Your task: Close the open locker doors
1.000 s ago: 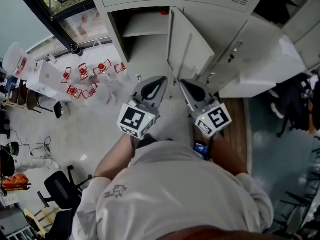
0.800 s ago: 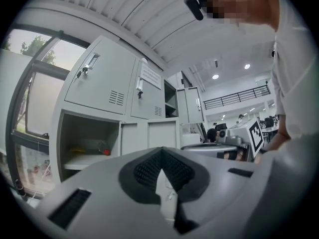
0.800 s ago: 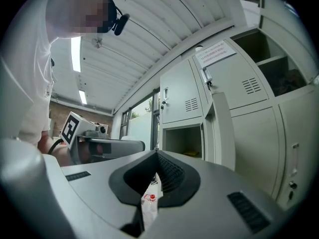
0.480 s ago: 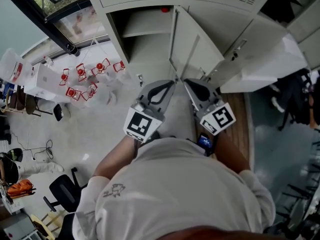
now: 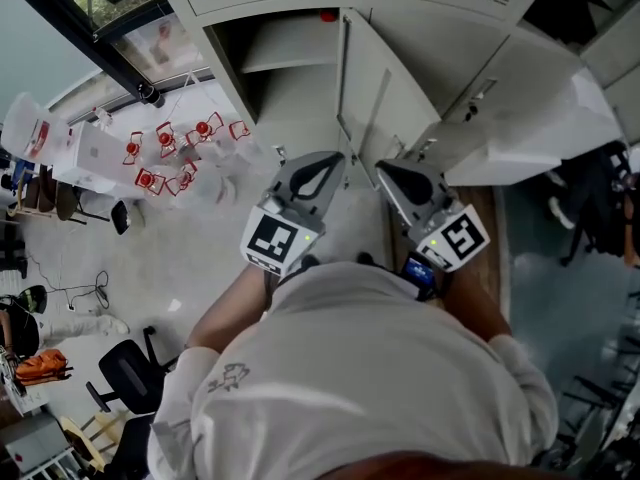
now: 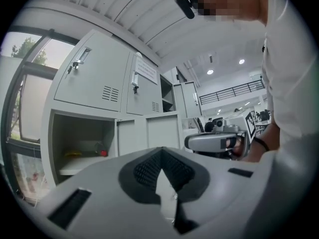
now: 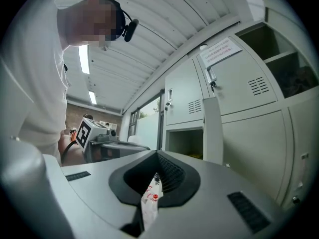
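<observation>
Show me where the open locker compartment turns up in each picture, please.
Head view: the open compartment is at the top, left of centre.
Left gripper view: on the left side, halfway down.
Right gripper view: small, near the centre.
Shared landmark: the open door standing at its right edge.

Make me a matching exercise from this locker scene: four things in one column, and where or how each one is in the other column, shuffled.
Things
1. locker door
2. small red item
3. right gripper
4. black office chair

Places or states
A. jaws shut, nothing between them
B. on the floor, to the person's left
C. swung open
D. on a locker shelf

Pairs: 1-C, 2-D, 3-A, 4-B
</observation>
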The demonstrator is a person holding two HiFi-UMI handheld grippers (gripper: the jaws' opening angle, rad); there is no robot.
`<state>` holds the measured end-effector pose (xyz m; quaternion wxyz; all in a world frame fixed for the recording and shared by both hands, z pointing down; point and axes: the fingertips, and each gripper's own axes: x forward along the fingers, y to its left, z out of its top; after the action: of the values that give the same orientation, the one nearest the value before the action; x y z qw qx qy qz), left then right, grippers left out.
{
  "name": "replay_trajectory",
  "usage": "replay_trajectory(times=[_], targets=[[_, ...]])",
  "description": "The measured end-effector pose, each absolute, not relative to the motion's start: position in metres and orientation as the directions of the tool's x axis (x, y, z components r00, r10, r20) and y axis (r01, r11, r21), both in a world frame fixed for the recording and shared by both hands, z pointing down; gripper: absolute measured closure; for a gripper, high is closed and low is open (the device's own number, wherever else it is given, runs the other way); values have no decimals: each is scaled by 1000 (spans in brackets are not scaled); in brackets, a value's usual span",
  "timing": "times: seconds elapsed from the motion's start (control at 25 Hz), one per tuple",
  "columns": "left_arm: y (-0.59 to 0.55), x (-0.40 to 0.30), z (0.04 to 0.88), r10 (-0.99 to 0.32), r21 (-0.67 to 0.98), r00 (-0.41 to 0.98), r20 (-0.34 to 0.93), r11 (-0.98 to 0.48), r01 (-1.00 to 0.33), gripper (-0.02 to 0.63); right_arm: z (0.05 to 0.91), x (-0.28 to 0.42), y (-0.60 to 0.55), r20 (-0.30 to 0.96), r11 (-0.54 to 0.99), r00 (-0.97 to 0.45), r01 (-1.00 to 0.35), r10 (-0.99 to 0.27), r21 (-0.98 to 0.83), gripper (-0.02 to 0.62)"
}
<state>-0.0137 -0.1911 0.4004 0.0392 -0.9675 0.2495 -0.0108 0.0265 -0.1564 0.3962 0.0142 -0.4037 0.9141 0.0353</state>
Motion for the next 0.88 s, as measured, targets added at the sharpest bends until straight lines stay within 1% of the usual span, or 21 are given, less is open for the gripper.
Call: replay_trajectory(times=[0.2,0.32,0.48,0.6,0.88], targets=[[-187,8,407,-519,-70,855,17,-853,-517,606,399,56,-150,-46,708,-708,-706,-705,31,597],[-188,16,406,-554,-52,832,0,-831,-554,606,403,71,-148,-44,738,-739,-674,-672,46,597],[-184,24,417,-597,-43,802,33,-802,-596,606,411,90,-143,-53,761,-761,-648,-647,15,597],[-187,28,422,-632,-37,774,47,-775,-630,606,425,110,-152,-27,773,-773,-634,-634,-3,595],[-187,24,429,-703,-26,708,66,-711,-703,606,478,131,-170,90,823,-818,-568,-568,23,505]])
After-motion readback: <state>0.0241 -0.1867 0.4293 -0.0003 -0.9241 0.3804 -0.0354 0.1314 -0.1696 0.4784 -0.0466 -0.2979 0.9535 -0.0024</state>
